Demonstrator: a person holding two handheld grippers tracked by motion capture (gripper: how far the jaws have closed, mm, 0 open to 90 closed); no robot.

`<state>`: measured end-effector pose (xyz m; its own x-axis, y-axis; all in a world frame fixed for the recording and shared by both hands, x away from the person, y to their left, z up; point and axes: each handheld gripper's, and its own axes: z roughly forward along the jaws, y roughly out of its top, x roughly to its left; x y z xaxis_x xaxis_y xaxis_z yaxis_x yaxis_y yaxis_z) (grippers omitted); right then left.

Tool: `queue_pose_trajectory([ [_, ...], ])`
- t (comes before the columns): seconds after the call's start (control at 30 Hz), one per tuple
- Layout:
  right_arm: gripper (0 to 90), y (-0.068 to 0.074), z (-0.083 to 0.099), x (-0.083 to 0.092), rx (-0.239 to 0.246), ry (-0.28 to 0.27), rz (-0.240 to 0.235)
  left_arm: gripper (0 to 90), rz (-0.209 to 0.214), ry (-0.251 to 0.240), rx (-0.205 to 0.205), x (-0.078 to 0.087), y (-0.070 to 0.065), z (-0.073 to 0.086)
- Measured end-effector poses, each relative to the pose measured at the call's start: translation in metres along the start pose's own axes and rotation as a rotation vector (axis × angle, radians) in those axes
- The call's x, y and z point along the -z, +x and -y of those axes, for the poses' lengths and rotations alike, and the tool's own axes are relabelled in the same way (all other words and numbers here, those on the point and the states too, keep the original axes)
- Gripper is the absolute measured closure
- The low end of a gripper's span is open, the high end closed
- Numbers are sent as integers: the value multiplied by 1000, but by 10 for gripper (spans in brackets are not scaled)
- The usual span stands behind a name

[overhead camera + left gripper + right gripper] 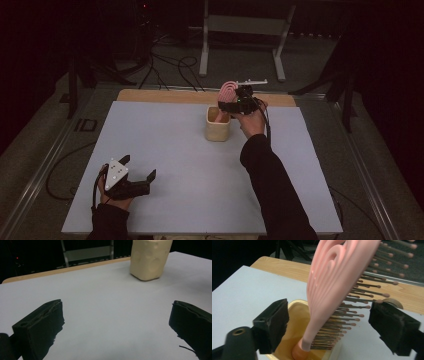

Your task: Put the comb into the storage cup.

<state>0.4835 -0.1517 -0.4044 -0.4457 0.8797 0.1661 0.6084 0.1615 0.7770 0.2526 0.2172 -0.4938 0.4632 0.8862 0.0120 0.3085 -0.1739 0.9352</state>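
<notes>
Left tongs (138, 169) gape wide over bare near table (165, 150); right tongs (327, 322) stand open around the far-edge cup's (218, 126) hairbrush (332, 290).

— Any writing to read here, on the cream cup (218, 128) or the pink hairbrush (332, 287)?

— None. Both are plain, with no label, brand or number.

— And the white table (165, 150), or the grey plate on the left gripper (131, 179)?

— Nothing legible there either; the plate carries only small pale dots.
</notes>
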Motion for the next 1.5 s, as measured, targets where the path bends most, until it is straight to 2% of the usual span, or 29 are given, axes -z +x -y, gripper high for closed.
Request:
queue_pose_trajectory([
  [0.5,108,1,2,1,18,21,-25,3,-5,-1,-2,0,0,0],
  [0.83,99,-3,5,4,21,23,-30,3,-7,-2,-3,0,0,0],
  [1.23,99,-8,13,9,48,29,-44,2,-12,-1,-5,1,0,0],
  [1.5,99,-11,19,18,50,9,-62,2,-13,-2,-4,1,0,0],
])
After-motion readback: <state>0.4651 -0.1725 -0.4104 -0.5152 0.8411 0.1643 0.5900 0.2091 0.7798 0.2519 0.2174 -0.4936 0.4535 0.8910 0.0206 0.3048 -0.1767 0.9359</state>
